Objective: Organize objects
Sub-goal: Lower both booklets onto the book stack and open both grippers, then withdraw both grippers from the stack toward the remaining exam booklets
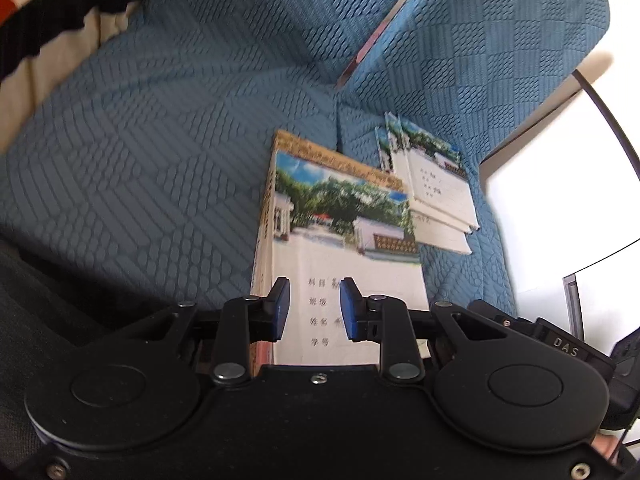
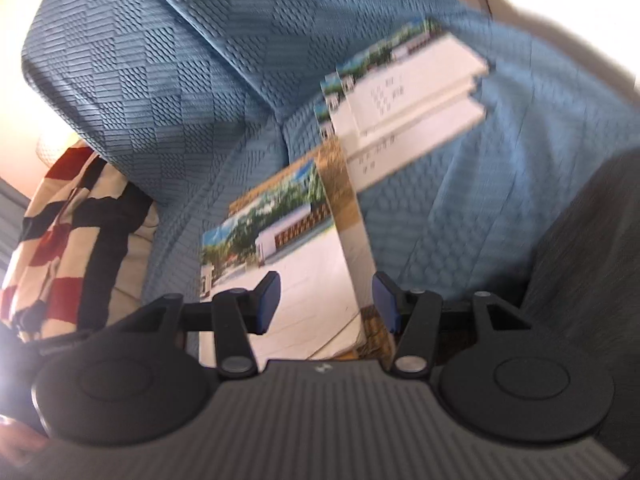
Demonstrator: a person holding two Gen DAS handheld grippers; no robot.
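A stack of notebooks with photo covers (image 1: 340, 240) lies on the blue sofa seat (image 1: 160, 140), a brown-edged book under the top one. A second fanned pile of the same notebooks (image 1: 436, 192) lies just beyond it to the right. My left gripper (image 1: 314, 308) hovers open over the near stack's cover, holding nothing. In the right wrist view the near stack (image 2: 288, 256) sits under my right gripper (image 2: 326, 302), which is open and empty. The fanned pile (image 2: 404, 108) lies further back.
A red, black and cream striped cloth (image 2: 68, 240) lies at the sofa's side, also in the left wrist view (image 1: 44, 12). A thin metal strip (image 1: 384, 28) leans on the backrest. A white surface (image 1: 560, 200) and a cable stand at the right. Dark grey fabric (image 2: 592, 260) borders the seat.
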